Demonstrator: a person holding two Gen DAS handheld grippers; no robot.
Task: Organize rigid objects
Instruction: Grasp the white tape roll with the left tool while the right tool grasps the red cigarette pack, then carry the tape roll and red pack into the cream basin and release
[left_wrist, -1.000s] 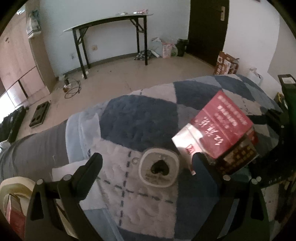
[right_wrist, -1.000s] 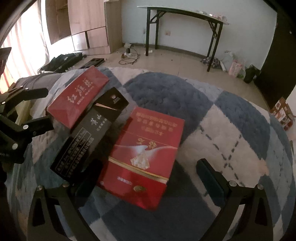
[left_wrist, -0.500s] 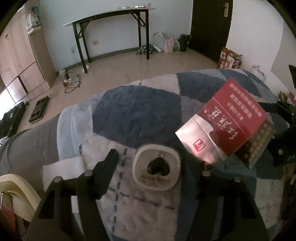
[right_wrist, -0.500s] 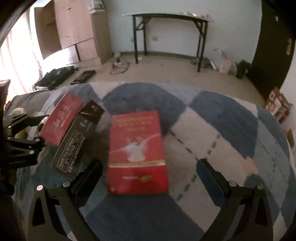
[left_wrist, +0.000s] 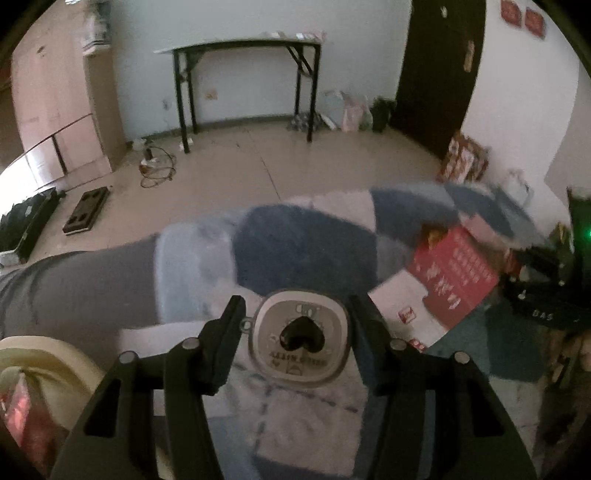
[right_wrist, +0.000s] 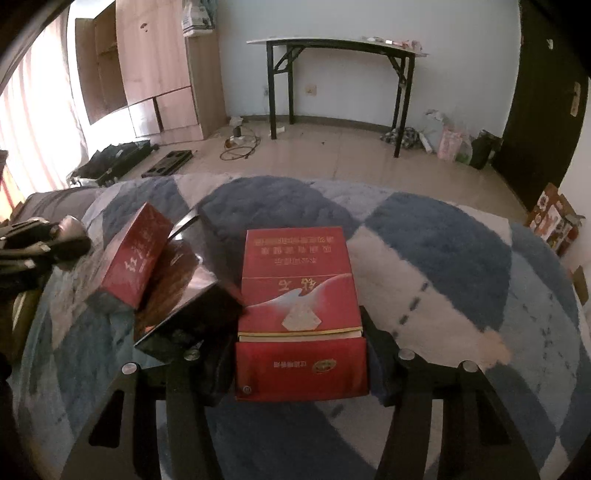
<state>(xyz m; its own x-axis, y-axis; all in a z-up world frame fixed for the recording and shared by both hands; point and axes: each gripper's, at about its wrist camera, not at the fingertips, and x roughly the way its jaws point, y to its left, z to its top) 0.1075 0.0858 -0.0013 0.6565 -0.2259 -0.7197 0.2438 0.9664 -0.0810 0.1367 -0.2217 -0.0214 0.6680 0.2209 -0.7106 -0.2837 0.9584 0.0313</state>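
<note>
My left gripper (left_wrist: 295, 325) is shut on a rounded grey tin with a black heart (left_wrist: 300, 338), held over the blue and white checked blanket (left_wrist: 306, 243). A long red carton (left_wrist: 452, 277) lies to its right. My right gripper (right_wrist: 301, 332) is shut on a wide red box (right_wrist: 299, 295), its fingers against both sides. Left of it lie a black box (right_wrist: 184, 295) and the long red carton (right_wrist: 135, 254), tilted against each other. The left gripper shows at the far left of the right wrist view (right_wrist: 40, 243).
A black-legged folding table (right_wrist: 336, 70) stands by the far wall, with a wooden cabinet (right_wrist: 155, 70) to the left and a dark door (left_wrist: 439, 74) to the right. Cables and bags lie on the floor. A cream basket (left_wrist: 40, 373) sits at lower left.
Both grippers have closed: the left onto the grey tin, the right onto the wide red box. The right gripper moved in over the box; the black and long red boxes have tilted.
</note>
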